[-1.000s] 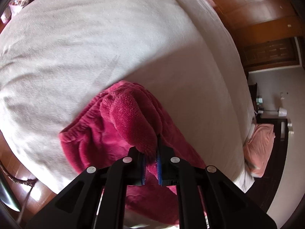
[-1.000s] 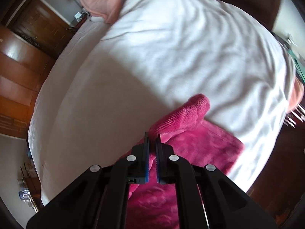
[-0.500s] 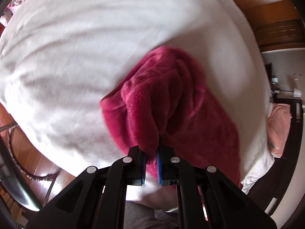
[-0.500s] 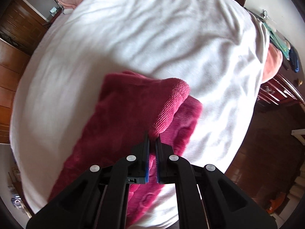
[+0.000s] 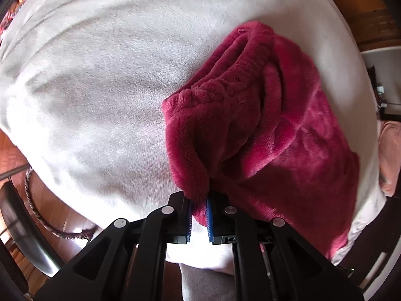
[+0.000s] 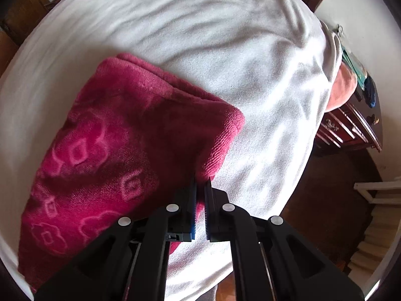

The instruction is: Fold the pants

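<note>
The pants point(image 5: 270, 125) are crimson fleece with a pale cloud pattern, lying on a white bed blanket point(image 5: 100, 87). My left gripper point(image 5: 199, 208) is shut on the bunched waistband end, lifted off the bed. In the right wrist view the pants point(image 6: 120, 150) spread to the left, folded over themselves. My right gripper point(image 6: 200, 195) is shut on a cuff corner of the pants, just above the blanket point(image 6: 250, 75).
The bed's near edge drops to a wooden floor point(image 5: 15, 150) with a dark chair and a rope. A pink pillow point(image 5: 389, 155) lies at the far right. A dark wooden dresser point(image 6: 351, 125) stands beside the bed, with a white frame point(image 6: 378, 190).
Both grippers have carried their ends of the pants back toward the near edge of the bed. The upper layer now lies folded over the lower one. Both stay shut.
</note>
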{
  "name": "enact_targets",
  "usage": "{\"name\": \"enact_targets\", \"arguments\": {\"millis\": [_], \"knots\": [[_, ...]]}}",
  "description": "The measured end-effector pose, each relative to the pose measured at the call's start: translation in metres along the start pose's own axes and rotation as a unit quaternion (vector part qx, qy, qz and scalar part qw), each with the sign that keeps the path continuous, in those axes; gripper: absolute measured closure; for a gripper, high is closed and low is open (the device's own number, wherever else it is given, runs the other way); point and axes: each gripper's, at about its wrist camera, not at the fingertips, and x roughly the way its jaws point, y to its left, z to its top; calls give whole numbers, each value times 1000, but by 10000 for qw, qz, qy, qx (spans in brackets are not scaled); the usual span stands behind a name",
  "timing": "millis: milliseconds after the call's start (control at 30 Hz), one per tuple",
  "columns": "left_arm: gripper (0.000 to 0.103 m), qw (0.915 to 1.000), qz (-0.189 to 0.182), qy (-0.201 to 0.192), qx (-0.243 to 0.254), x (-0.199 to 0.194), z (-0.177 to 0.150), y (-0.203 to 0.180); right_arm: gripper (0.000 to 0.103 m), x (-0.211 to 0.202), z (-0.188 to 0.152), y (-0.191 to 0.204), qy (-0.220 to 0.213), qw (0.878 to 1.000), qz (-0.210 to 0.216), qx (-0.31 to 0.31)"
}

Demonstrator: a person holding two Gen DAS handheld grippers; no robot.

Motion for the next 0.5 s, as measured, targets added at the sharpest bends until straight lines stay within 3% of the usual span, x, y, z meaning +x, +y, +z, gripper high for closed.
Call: {"name": "enact_targets", "arguments": {"millis": [167,300,500], "knots": [[92,9997,105,-146,163,6,2,-7,98,2,-2,8,-90,9997,-23,-241],[90,9997,42,-135,206,6,4,-4,88,-5,-4,9,-135,9991,-40,-402],[76,9994,-122,-295,129,-9,0,19,75,-33,-9,14,-453,9961,-119,-750]]}}
